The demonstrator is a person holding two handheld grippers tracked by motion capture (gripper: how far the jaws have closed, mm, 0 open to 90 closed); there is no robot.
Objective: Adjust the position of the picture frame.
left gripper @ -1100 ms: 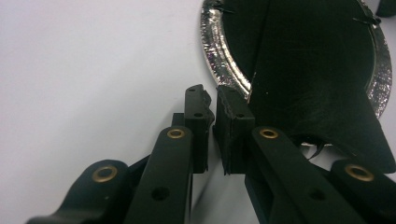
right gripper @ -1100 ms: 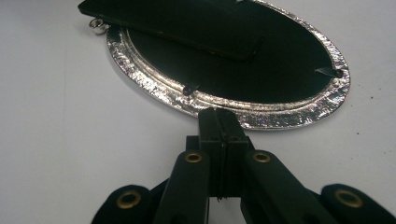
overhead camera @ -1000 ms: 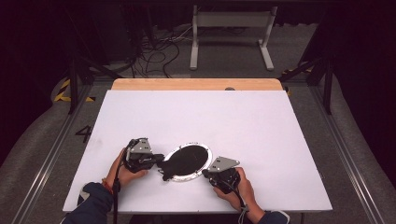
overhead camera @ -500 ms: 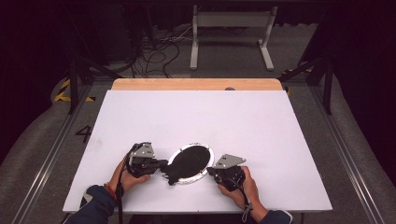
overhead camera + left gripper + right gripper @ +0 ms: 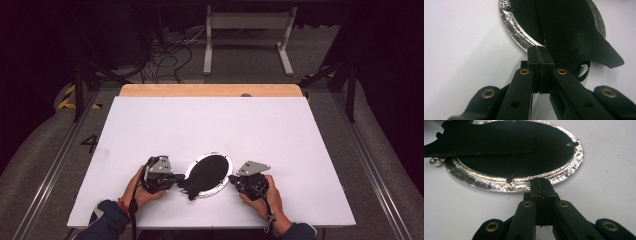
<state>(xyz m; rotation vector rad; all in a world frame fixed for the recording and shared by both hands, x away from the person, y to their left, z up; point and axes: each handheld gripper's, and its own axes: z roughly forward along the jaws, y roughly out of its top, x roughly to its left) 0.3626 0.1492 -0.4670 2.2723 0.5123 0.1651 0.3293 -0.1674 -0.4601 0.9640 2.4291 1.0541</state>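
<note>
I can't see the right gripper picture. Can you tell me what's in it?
The right gripper, its two black jaws pressed shut, points at the near rim of an oval silver frame with a black back, lying on a white table. A black stand flap lies across the back.

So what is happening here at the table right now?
A person holds a gripper in each hand at the near edge of a white table. Between them lies an oval silver frame, back side up, with its black stand flap sticking out. The left gripper and the right gripper are both shut, with their tips at the frame's rim on opposite sides. Whether either one pinches anything is not clear.
</note>
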